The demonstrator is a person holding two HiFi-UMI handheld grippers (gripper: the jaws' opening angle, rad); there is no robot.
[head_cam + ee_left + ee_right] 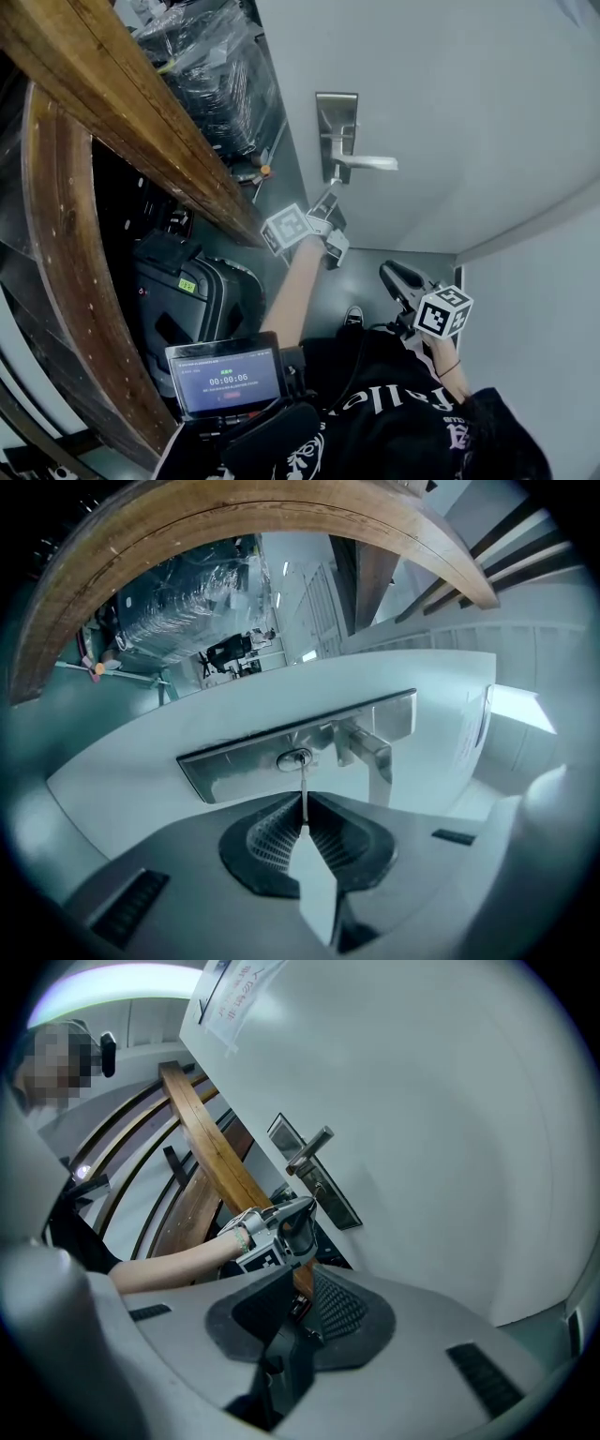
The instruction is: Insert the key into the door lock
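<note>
A steel lock plate (336, 127) with a lever handle (364, 162) sits on the white door (450, 103). My left gripper (329, 198) is held up just below the handle, and my right gripper (391, 273) hangs lower and away from the door. In the left gripper view, the left gripper (305, 810) is shut on a thin key (304, 794). The key's tip meets the round keyhole (293, 758) in the lock plate (230, 763), beside the handle (373, 753). The right gripper (302, 1303) looks shut and holds nothing. It faces the left gripper (298, 1219) and the lock plate (330, 1196).
A curved wooden beam (122, 103) runs close along the door's left side. Below it stand a black suitcase (192, 300) and plastic-wrapped goods (206, 61). A timer screen (225, 380) sits at my chest. A paper notice (234, 997) is stuck high on the door.
</note>
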